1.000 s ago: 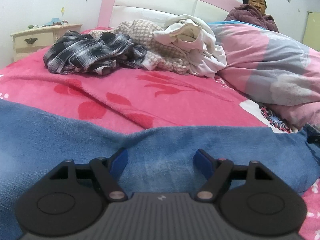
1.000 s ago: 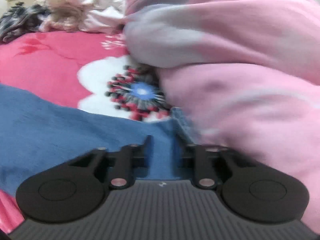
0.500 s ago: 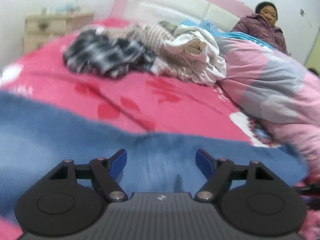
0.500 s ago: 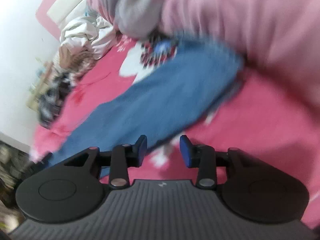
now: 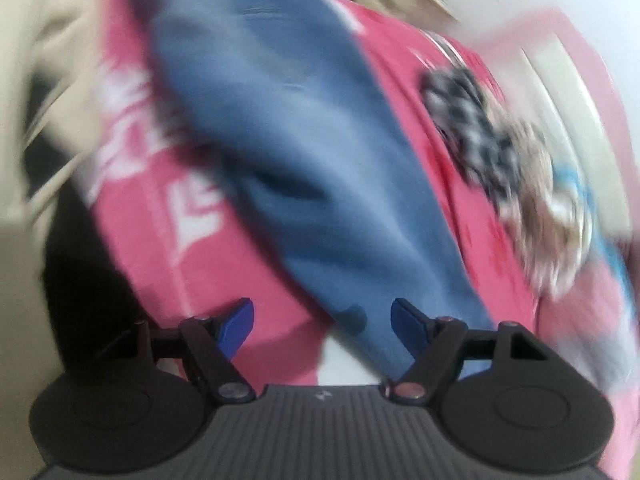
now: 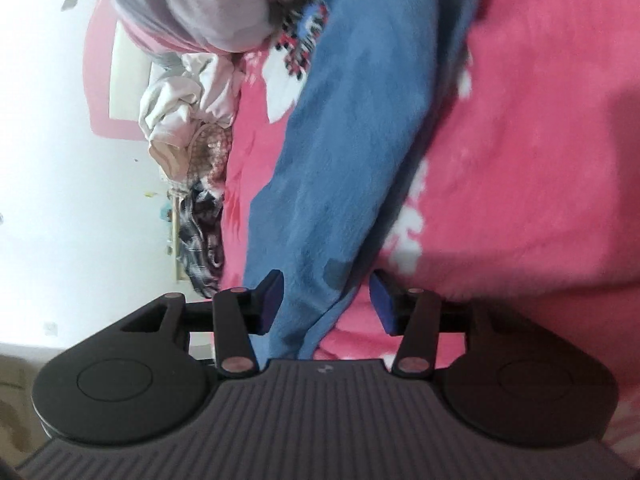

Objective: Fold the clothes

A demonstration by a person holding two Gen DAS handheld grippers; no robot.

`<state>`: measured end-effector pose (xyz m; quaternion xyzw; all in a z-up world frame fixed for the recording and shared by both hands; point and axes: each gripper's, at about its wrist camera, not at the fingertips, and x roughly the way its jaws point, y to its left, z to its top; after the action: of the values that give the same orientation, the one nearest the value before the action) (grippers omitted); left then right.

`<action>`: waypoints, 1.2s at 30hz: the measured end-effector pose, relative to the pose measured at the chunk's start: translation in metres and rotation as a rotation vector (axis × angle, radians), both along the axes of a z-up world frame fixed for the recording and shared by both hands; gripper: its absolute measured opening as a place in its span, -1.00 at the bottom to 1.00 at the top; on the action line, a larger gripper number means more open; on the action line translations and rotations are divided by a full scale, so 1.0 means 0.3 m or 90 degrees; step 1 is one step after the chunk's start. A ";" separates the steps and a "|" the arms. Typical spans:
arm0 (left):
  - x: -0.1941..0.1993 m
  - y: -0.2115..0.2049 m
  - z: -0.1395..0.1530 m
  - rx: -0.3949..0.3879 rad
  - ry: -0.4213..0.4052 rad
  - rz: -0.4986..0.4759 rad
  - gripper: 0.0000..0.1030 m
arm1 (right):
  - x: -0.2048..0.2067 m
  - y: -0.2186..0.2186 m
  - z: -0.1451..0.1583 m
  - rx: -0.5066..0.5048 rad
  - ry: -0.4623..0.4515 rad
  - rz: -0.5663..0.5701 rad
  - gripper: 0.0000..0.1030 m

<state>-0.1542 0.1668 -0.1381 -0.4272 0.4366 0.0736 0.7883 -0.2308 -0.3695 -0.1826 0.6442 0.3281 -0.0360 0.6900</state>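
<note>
Blue garment (image 6: 352, 128) lies stretched along the pink bedspread (image 6: 540, 120). Right gripper (image 6: 326, 300) spread wide, one garment end between its fingers, ungripped. Left gripper (image 5: 322, 322) also wide open over garment; view blurred, contact unclear. Plaid shirt (image 6: 200, 240) beyond garment.

We see our left gripper (image 5: 322, 322) and right gripper (image 6: 326, 300) built alike: black ribbed housing with a small pale logo, round black discs left and right, black linkage arms on silvery pivot pins (each end capped reddish), and blue pads (image 5: 406, 320) on the fingertips.
</note>
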 end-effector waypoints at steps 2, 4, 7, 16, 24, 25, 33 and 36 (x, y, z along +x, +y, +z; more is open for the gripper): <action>0.002 0.012 -0.029 -0.014 -0.023 0.031 0.45 | 0.024 0.017 -0.007 0.008 0.000 -0.002 -0.08; 0.012 0.015 -0.047 -0.017 -0.048 0.053 0.45 | 0.054 0.036 -0.011 0.017 -0.004 -0.005 -0.05; 0.041 0.008 -0.057 -0.009 -0.085 0.071 0.45 | 0.095 0.063 -0.015 0.013 -0.004 -0.013 -0.04; 0.048 -0.011 -0.105 -0.069 -0.115 0.035 0.44 | 0.058 0.080 -0.056 0.045 -0.017 -0.108 -0.06; 0.049 -0.165 -0.135 -0.128 -0.149 -0.088 0.48 | 0.073 0.124 -0.015 0.050 -0.044 -0.144 0.07; 0.056 -0.185 -0.141 -0.120 -0.153 -0.097 0.49 | 0.076 0.135 -0.013 0.042 -0.038 -0.134 0.07; 0.104 -0.261 -0.086 -0.186 -0.184 -0.125 0.25 | 0.127 0.145 -0.011 0.084 -0.043 -0.135 -0.19; 0.144 -0.234 -0.045 -0.233 -0.205 -0.134 0.26 | 0.129 0.120 0.024 0.103 -0.076 -0.142 -0.19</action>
<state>-0.1112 0.0965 -0.1516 -0.5210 0.3535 -0.1575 0.7607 -0.1922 -0.3334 -0.1753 0.7313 0.2149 -0.0473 0.6456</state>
